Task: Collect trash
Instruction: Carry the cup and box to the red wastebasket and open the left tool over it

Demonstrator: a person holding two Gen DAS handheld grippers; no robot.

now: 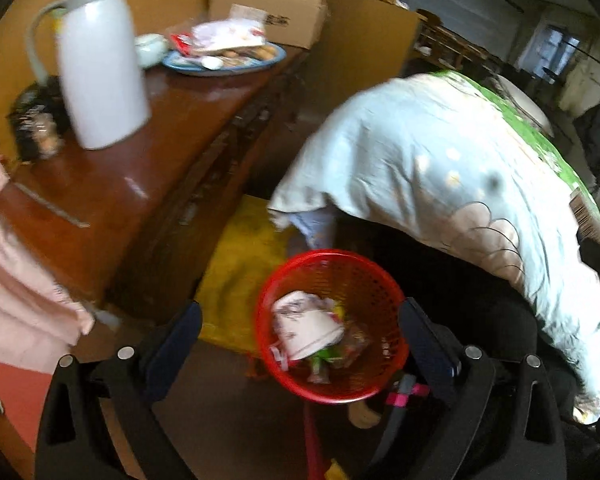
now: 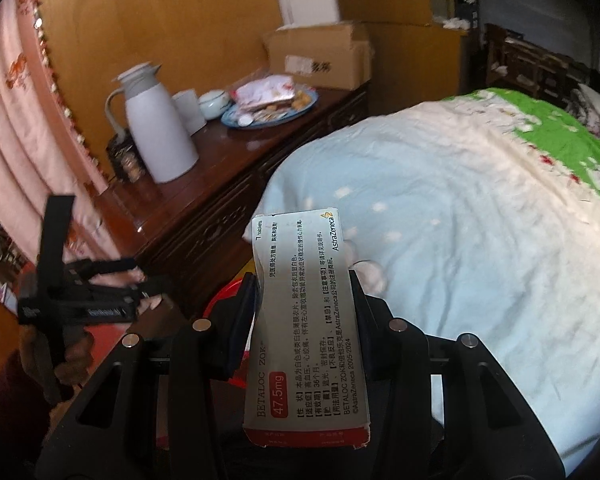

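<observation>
My left gripper is open and hangs above a red mesh trash basket on the floor. The basket holds a crumpled paper cup and wrappers. My right gripper is shut on a flat white medicine box with a red end, printed "BETALOC ZOK 47.5mg". It holds the box upright above the bed's edge. A sliver of the red basket shows behind the box. The left gripper also shows in the right wrist view, held by a hand.
A dark wooden side table carries a white thermos jug, a blue plate of snack packets and a cardboard box. A bed with a light blue quilt lies to the right. Pink curtain hangs left. A yellow mat lies on the floor.
</observation>
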